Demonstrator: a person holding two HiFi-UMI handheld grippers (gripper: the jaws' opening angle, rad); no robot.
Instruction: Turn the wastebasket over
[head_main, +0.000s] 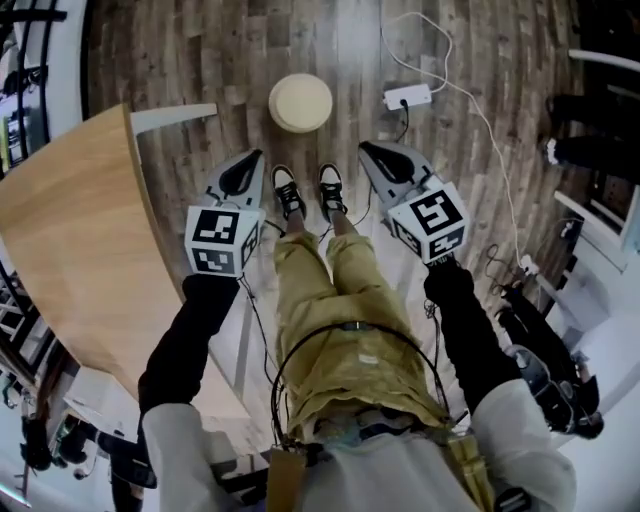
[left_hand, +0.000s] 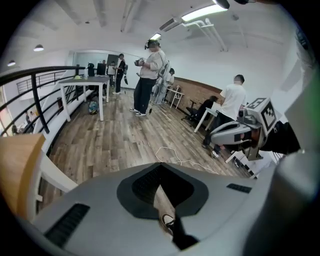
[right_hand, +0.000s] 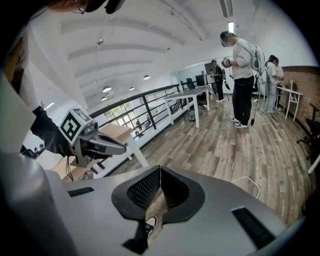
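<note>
Seen from above, a person stands on a wood-plank floor. A large curved wooden table fills the 9 o'clock side, close beside the left gripper; a wide swing of that arm could knock its edge. The wastebasket, a round cream shape seen end-on, stands on the floor at 12 o'clock, just beyond the person's shoes and apart from both tools. Which end faces up cannot be told.

The left gripper and the right gripper each have jaws pressed together on nothing, so they must spread before taking the basket. A pinch on its smooth round wall may slip and let it roll. At 1 o'clock, near the basket, a white power strip and its trailing cable could snag a rolling basket or a step. Other people stand well away.
</note>
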